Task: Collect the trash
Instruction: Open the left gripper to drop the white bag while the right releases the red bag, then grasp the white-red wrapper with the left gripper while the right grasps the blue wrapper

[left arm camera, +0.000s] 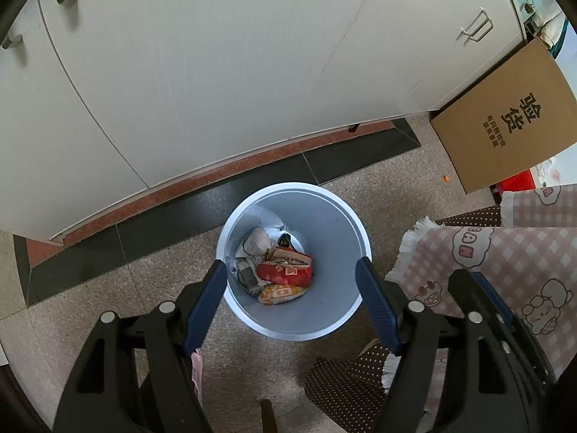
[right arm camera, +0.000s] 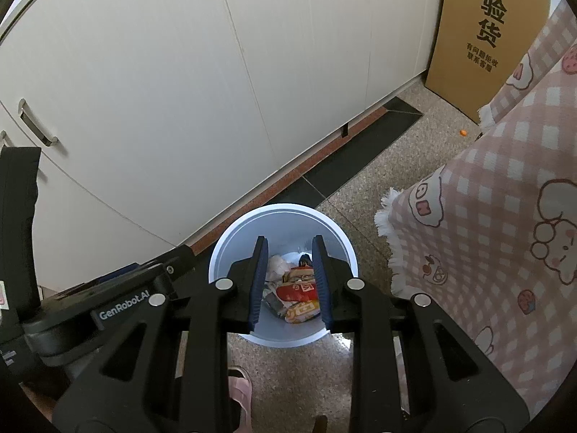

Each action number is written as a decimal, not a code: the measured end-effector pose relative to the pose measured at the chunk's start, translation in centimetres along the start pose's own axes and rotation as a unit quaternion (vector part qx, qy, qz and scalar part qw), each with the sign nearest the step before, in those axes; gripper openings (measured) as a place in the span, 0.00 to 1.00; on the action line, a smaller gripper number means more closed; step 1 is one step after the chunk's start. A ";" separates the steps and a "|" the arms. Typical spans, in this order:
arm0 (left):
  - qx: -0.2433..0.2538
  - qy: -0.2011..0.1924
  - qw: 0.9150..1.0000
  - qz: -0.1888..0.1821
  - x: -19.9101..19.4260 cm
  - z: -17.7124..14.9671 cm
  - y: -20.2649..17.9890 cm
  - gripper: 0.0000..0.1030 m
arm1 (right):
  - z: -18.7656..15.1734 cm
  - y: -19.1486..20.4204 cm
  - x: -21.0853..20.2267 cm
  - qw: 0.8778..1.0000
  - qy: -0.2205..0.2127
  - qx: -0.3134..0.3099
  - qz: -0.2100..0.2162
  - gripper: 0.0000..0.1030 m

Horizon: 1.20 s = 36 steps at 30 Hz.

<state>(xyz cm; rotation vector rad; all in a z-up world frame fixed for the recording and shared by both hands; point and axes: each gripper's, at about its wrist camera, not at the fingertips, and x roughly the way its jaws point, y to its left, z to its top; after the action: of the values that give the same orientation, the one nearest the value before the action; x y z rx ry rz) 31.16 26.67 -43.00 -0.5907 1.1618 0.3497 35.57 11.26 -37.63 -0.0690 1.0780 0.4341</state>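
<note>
A pale blue trash bin (left arm camera: 333, 238) stands on the speckled floor in front of white cabinets. Inside lie a red wrapper (left arm camera: 285, 274), a yellow wrapper (left arm camera: 281, 294) and crumpled white paper (left arm camera: 258, 240). My left gripper (left arm camera: 291, 262) hovers above the bin, open wide, with nothing between its fingers. My right gripper (right arm camera: 290, 240) also hangs over the bin (right arm camera: 281, 211), jaws narrowly apart and still opening, nothing between them. Below it, the red wrapper (right arm camera: 295, 290) and yellow wrapper (right arm camera: 301, 312) show through the gap.
White cabinet doors (left arm camera: 216, 72) rise behind the bin. A cardboard box (left arm camera: 505, 119) leans at the right. A pink checked cloth (right arm camera: 505, 216) hangs close on the bin's right. A pink slipper (right arm camera: 239, 393) is below the right gripper. A small orange scrap (right arm camera: 463, 132) lies on the floor.
</note>
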 end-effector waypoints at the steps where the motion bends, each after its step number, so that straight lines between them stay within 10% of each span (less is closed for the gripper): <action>1: 0.000 -0.005 1.000 0.000 -0.3 -0.1 0.0 0.70 | 0.0 0.1 -0.4 1.000 -0.003 -0.003 -0.002 0.25; 8: 0.002 -0.110 0.994 -0.012 -6.7 -1.3 0.3 0.70 | 0.7 0.7 -6.7 0.998 -0.055 -0.027 -0.006 0.25; 14: 0.011 -0.245 0.969 -0.031 -17.6 -2.6 -2.7 0.70 | 1.9 0.8 -17.0 0.988 -0.143 -0.054 -0.006 0.25; 20: 0.090 -0.299 0.949 -0.045 -24.8 -4.8 -10.2 0.70 | 1.9 -3.4 -26.9 0.976 -0.215 -0.020 -0.017 0.25; 36: 0.355 -0.183 0.900 -0.175 -27.3 -16.0 -37.7 0.70 | -6.4 -27.4 -38.6 0.945 -0.256 0.156 -0.130 0.31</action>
<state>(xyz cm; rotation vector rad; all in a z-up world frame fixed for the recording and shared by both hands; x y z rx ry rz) 29.69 -11.86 -12.44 -0.0686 0.7180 -0.2710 25.14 -27.36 -11.62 0.1752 0.6002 0.0280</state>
